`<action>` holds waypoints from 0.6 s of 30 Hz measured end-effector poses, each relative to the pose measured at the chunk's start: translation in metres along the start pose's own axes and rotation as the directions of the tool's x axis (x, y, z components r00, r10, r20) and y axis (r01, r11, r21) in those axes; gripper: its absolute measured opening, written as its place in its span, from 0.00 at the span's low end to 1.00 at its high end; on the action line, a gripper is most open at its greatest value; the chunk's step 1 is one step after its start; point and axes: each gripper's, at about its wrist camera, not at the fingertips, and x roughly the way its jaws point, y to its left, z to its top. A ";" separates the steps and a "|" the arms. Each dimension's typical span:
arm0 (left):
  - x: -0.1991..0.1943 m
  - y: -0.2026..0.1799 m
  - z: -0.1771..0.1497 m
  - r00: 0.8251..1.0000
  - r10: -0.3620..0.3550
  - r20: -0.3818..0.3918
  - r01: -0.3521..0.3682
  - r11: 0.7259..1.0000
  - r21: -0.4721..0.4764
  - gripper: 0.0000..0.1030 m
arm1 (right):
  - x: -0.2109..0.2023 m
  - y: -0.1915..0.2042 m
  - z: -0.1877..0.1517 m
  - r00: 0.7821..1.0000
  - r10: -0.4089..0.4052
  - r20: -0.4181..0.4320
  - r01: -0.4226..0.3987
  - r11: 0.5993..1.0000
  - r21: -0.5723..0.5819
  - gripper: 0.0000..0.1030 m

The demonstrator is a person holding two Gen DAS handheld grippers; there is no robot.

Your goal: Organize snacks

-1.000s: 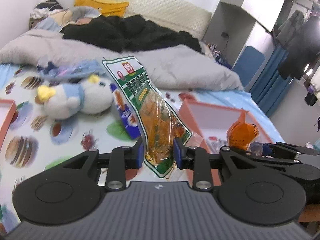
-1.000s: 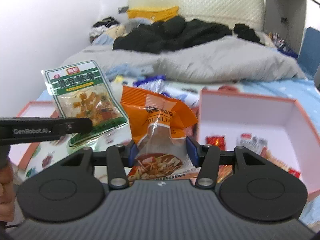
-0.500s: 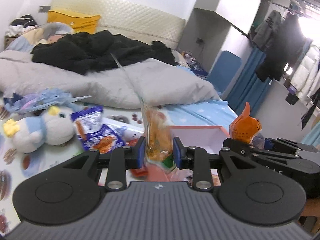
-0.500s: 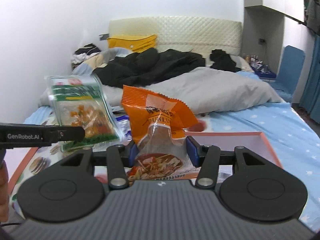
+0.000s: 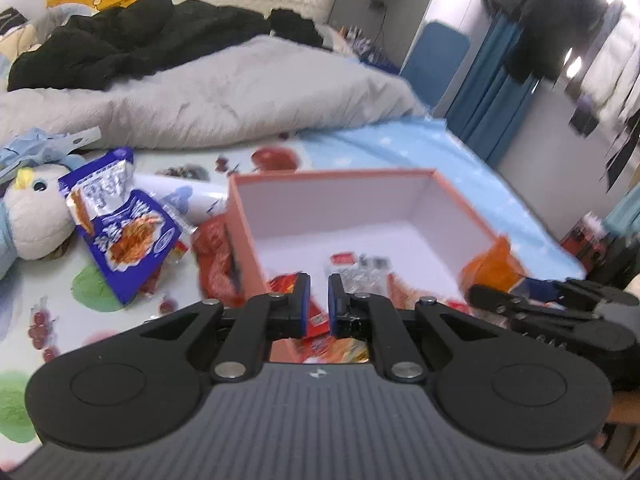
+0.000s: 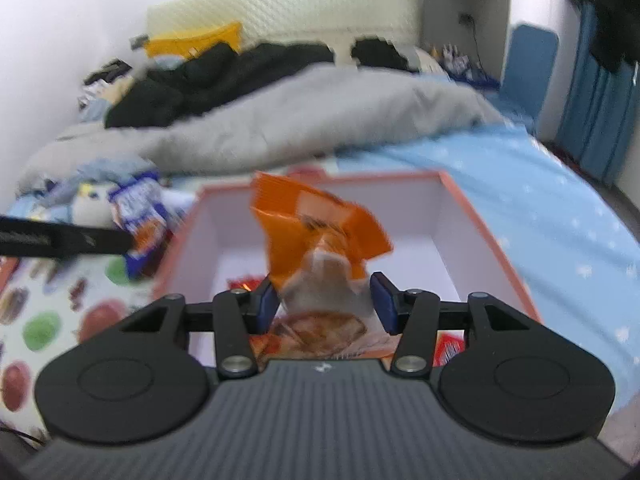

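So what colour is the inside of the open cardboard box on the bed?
White inside, with a salmon-orange outside and rim; the left wrist view shows it best.

We are seeing the box (image 5: pixel 452 196) sitting on the bed (image 5: pixel 400 140), snack bags (image 5: pixel 120 232) lying left of it, small packets (image 5: pixel 360 268) inside.

- The left gripper (image 5: pixel 319 300) tilts downward, its fingers (image 5: pixel 301 304) nearly touching, nothing visible between them.
- The right gripper (image 6: pixel 325 303) tilts downward too, fingers (image 6: pixel 267 307) about half apart, pressing an orange packet (image 6: pixel 316 240) between them.
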 end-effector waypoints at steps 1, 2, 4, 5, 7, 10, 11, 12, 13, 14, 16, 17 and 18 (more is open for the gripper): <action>0.005 0.004 -0.003 1.000 0.012 -0.012 -0.012 1.000 0.000 0.11 | 0.003 -0.004 -0.005 1.000 -0.003 -0.009 0.003 1.000 0.009 0.50; 0.008 0.009 -0.006 0.999 0.026 -0.022 -0.026 1.000 -0.007 0.11 | 0.006 -0.009 -0.009 1.000 -0.006 -0.017 0.006 1.000 0.017 0.50; 0.016 0.022 -0.013 0.997 0.061 -0.054 -0.063 0.998 -0.027 0.12 | 0.011 -0.013 -0.014 1.000 -0.008 -0.027 0.009 1.000 0.028 0.50; 0.019 0.029 -0.017 0.995 0.073 -0.066 -0.075 0.997 -0.028 0.12 | 0.012 -0.015 -0.017 1.000 -0.006 -0.030 0.007 0.999 0.033 0.50; 0.028 0.044 -0.023 0.991 0.096 -0.093 -0.101 0.994 -0.042 0.17 | 0.015 -0.016 -0.021 0.999 -0.002 -0.033 0.004 0.999 0.040 0.50; 0.042 0.067 -0.036 0.981 0.128 -0.144 -0.142 0.986 -0.089 0.44 | 0.020 -0.019 -0.025 0.999 0.004 -0.043 -0.002 0.999 0.045 0.50; 0.049 0.073 -0.040 0.977 0.136 -0.161 -0.153 0.983 -0.097 0.56 | 0.022 -0.021 -0.027 0.999 0.010 -0.047 -0.007 0.999 0.051 0.50; 0.055 0.078 -0.045 0.973 0.140 -0.184 -0.161 0.981 -0.106 0.61 | 0.024 -0.024 -0.028 0.999 0.015 -0.050 -0.012 0.998 0.056 0.50; 0.060 0.083 -0.050 0.969 0.142 -0.204 -0.169 0.978 -0.121 0.68 | 0.024 -0.024 -0.029 0.999 0.017 -0.051 -0.014 0.998 0.060 0.50; 0.064 0.087 -0.055 0.966 0.139 -0.219 -0.170 0.977 -0.131 0.73 | 0.024 -0.024 -0.030 0.999 0.019 -0.051 -0.016 0.998 0.063 0.50; 0.075 0.092 -0.066 0.958 0.136 -0.253 -0.175 0.975 -0.139 0.80 | 0.025 -0.027 -0.032 0.998 0.023 -0.061 -0.019 0.997 0.072 0.51; 0.081 0.094 -0.072 0.953 0.143 -0.268 -0.184 0.974 -0.135 0.84 | 0.026 -0.028 -0.033 0.997 0.036 -0.066 -0.031 0.996 0.079 0.51; 0.088 0.095 -0.078 0.945 0.151 -0.290 -0.194 0.973 -0.126 0.85 | 0.026 -0.029 -0.034 0.996 0.056 -0.071 -0.050 0.994 0.093 0.57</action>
